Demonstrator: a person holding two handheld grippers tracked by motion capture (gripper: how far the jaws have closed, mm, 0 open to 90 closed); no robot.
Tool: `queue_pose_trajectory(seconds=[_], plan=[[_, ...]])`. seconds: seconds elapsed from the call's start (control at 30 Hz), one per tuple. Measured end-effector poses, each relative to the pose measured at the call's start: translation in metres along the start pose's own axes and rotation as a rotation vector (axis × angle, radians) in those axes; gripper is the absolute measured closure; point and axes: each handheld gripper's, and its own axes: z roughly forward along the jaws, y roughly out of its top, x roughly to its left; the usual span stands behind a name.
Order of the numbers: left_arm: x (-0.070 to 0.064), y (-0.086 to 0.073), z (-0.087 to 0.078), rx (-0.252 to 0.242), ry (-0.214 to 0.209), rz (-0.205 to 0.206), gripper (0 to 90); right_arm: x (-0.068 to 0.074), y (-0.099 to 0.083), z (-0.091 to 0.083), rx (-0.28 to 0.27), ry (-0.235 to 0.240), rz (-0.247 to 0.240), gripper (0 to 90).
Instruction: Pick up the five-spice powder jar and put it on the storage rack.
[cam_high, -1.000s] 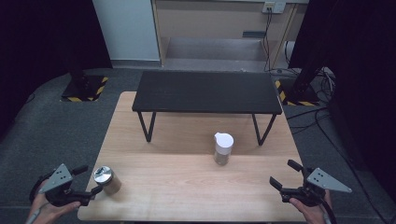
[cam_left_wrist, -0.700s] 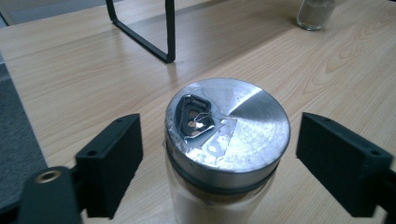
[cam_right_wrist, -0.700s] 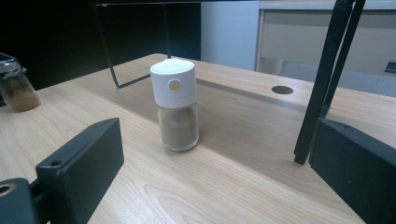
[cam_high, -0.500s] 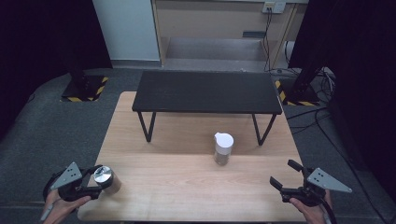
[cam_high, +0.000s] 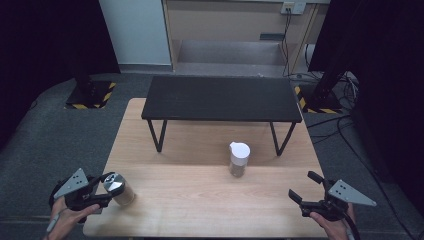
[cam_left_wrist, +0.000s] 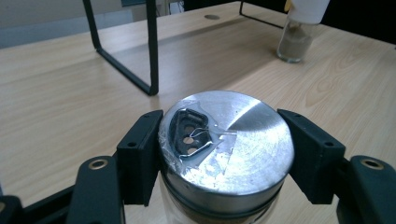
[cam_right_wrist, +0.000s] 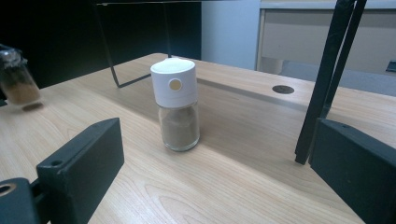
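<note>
Two spice jars stand on the wooden table (cam_high: 200, 210), well apart. At the near left corner, the left gripper (cam_high: 102, 192) has its jaws closed around the steel-lidded jar (cam_high: 118, 188), one pad on each side just under the lid. In the left gripper view that jar (cam_left_wrist: 226, 140) sits squarely between the jaws, with clear tape and a dark pouring flap on its shiny lid. In the right gripper view the jar (cam_right_wrist: 17, 81) tilts slightly and appears just clear of the wood, with brown powder inside. The white-capped jar (cam_high: 238, 158) stands upright near the table's middle, just in front of the black stand (cam_high: 222, 98) that spans the far half. At the near right corner, the right gripper (cam_high: 306, 189) is held with its jaws spread wide and nothing between them. Its view looks past them to the white-capped jar (cam_right_wrist: 175, 103), well ahead.
</note>
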Motion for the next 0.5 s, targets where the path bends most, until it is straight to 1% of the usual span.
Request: queue_pose_trajectory(seconds=[0.03,0.07,0.1,0.13,0.23,0.27,0.3,0.33,0.4,0.5], plan=[[-0.001,0.006,0.0,-0.003,-0.005,0.003,33.3,0.0,0.0,0.0,-0.001,-0.001,0.0,3.7],[-0.001,0.006,0.0,-0.003,-0.005,0.003,33.3,0.0,0.0,0.0,-0.001,-0.001,0.0,3.7],[-0.002,0.01,0.0,-0.005,-0.01,0.003,33.3,0.0,0.0,0.0,-0.002,-0.001,0.001,3.7],[-0.003,0.017,0.0,-0.007,-0.012,0.001,33.3,0.0,0.0,0.0,-0.002,0.0,0.001,3.7],[-0.006,0.03,-0.001,-0.026,-0.012,-0.02,33.4,-0.001,0.0,0.0,-0.003,0.001,0.002,3.7],[-0.006,0.035,-0.001,-0.024,-0.018,-0.018,33.3,-0.001,0.0,0.0,-0.002,0.001,0.002,3.7],[-0.008,0.042,-0.002,-0.023,-0.017,-0.015,33.3,0.0,0.0,0.0,-0.003,0.001,0.002,3.7],[-0.009,0.046,-0.002,-0.023,-0.017,-0.011,33.4,0.0,-0.001,-0.001,-0.004,0.001,0.003,3.7],[-0.011,0.057,-0.001,-0.023,-0.03,-0.01,33.4,-0.001,-0.001,-0.001,-0.003,0.002,0.003,3.7],[-0.015,0.075,0.002,-0.017,-0.053,0.006,33.4,-0.001,-0.001,0.0,-0.003,0.003,0.003,3.7]])
